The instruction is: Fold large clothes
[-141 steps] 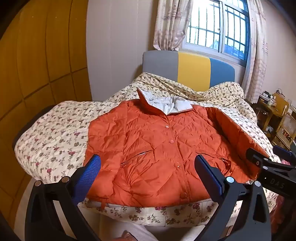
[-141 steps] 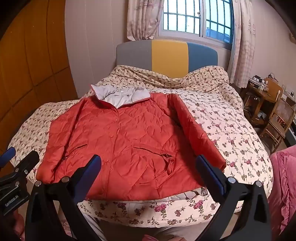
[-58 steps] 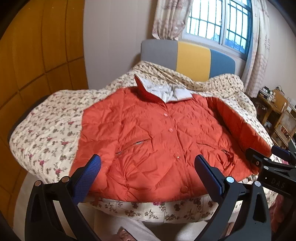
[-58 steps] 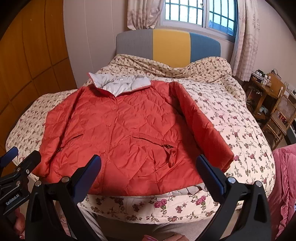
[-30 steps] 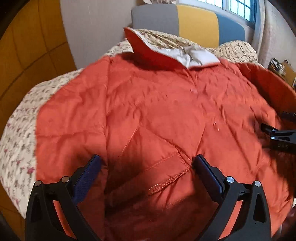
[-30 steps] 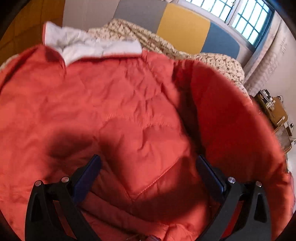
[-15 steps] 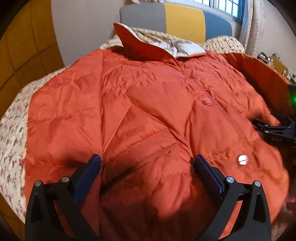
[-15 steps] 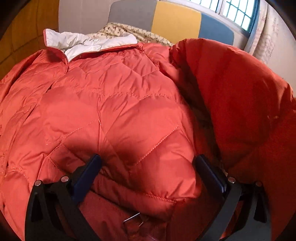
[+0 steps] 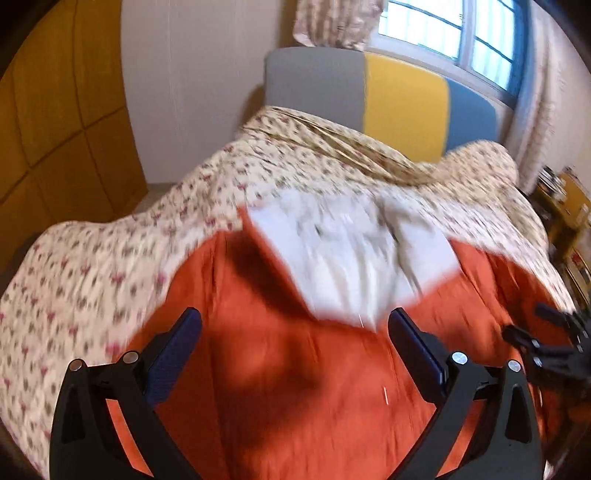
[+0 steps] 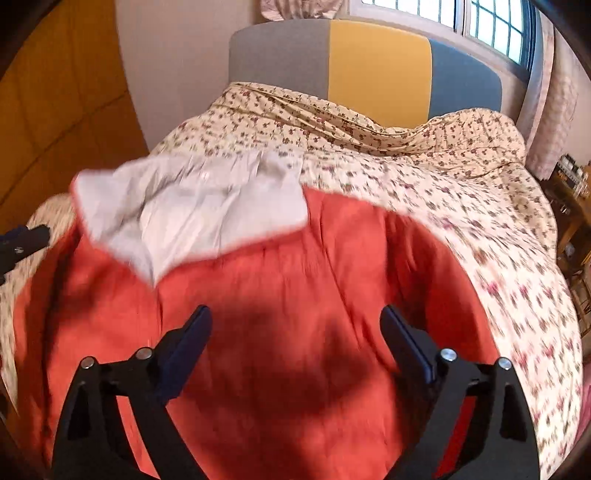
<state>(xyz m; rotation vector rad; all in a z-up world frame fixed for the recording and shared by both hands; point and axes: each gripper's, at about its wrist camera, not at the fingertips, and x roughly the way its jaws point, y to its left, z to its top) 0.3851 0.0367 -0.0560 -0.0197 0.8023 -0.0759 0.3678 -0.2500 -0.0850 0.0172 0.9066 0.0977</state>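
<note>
On the bed (image 9: 110, 266), spread over the flowered quilt (image 10: 461, 192), lies the orange padded jacket (image 9: 295, 387), its pale grey collar (image 9: 351, 258) turned toward the headboard (image 10: 376, 70) with the grey, yellow and blue panels. Most of the jacket sits at the foot end, away from that headboard, and the pictures are smeared with motion, so seams and buttons cannot be made out.

Over the jacket's body, on the side far from the headboard, the left gripper (image 9: 293, 343) stands wide open, with only the orange cloth below it and nothing caught between its blue pads. The right gripper (image 10: 295, 339) is spread nearly as wide, but its jaws are closing; no fold of the jacket is pinched between them, the cloth simply lying underneath. Each gripper casts a dark shadow on the fabric below.

Beside the headboard, a window (image 9: 450, 33) with curtains lets in light, and a yellow-brown wooden wall (image 9: 55, 129) runs along the bed's other side. Some cluttered wooden furniture (image 10: 569, 206) stands past the quilt's edge under the window side.
</note>
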